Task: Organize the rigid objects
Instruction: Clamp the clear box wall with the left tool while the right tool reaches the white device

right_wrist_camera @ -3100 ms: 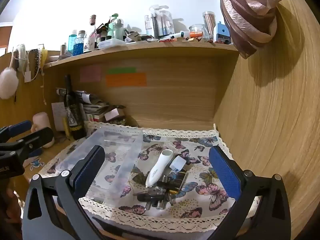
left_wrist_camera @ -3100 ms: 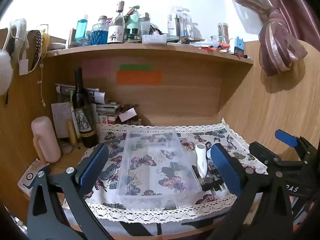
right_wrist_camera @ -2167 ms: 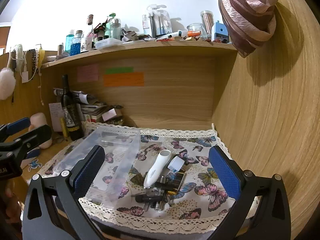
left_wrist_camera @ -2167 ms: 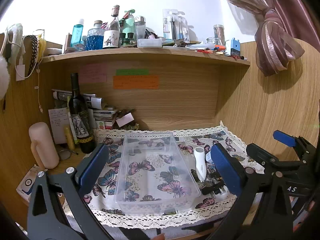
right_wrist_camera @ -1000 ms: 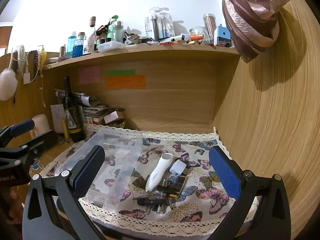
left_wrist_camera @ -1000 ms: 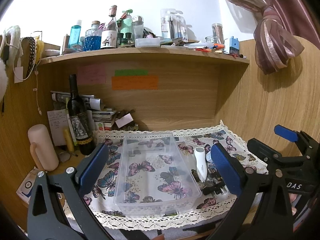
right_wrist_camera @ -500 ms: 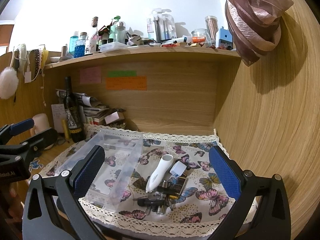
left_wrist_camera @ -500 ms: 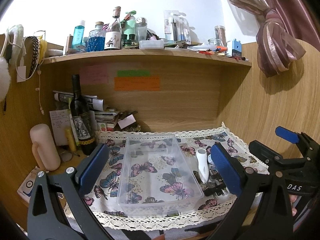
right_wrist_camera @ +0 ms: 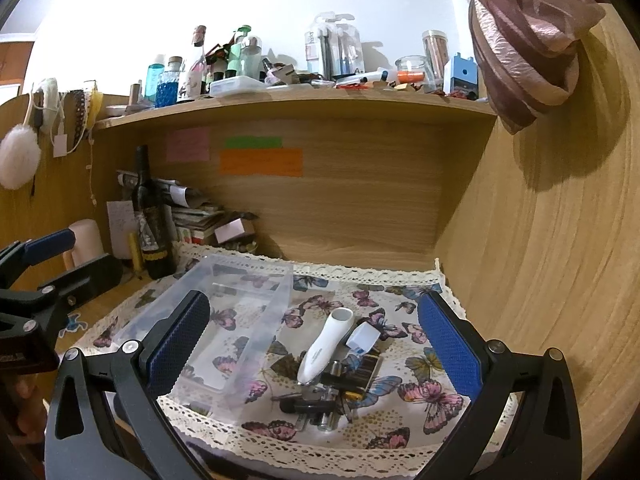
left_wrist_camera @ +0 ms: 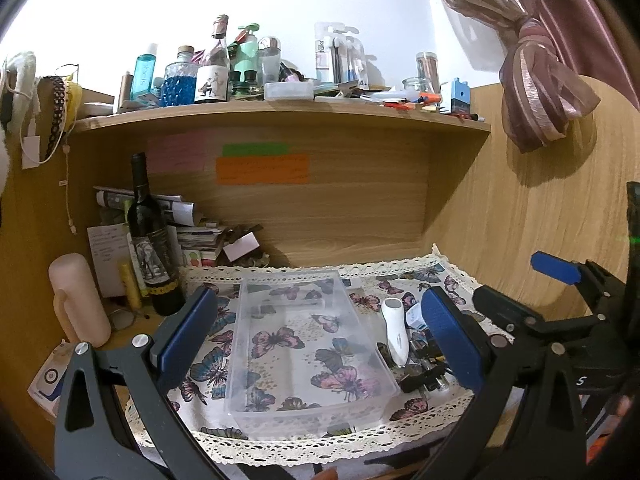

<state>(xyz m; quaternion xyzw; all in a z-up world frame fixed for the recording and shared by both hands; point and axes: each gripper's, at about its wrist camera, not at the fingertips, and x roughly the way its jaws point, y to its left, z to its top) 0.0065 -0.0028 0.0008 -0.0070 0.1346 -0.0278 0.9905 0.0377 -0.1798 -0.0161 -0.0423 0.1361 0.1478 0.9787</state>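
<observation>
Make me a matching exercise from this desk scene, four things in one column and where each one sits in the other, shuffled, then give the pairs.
Things
1. clear plastic bin
2. white handheld device
3. dark wine bottle
4. blue-bead bottle

Places
A. on the top shelf
B. standing at the left back, off the cloth
C. on the butterfly cloth, nothing in it
D. lying on the pile of small items right of the bin

Pairs: 1-C, 2-D, 3-B, 4-A
</observation>
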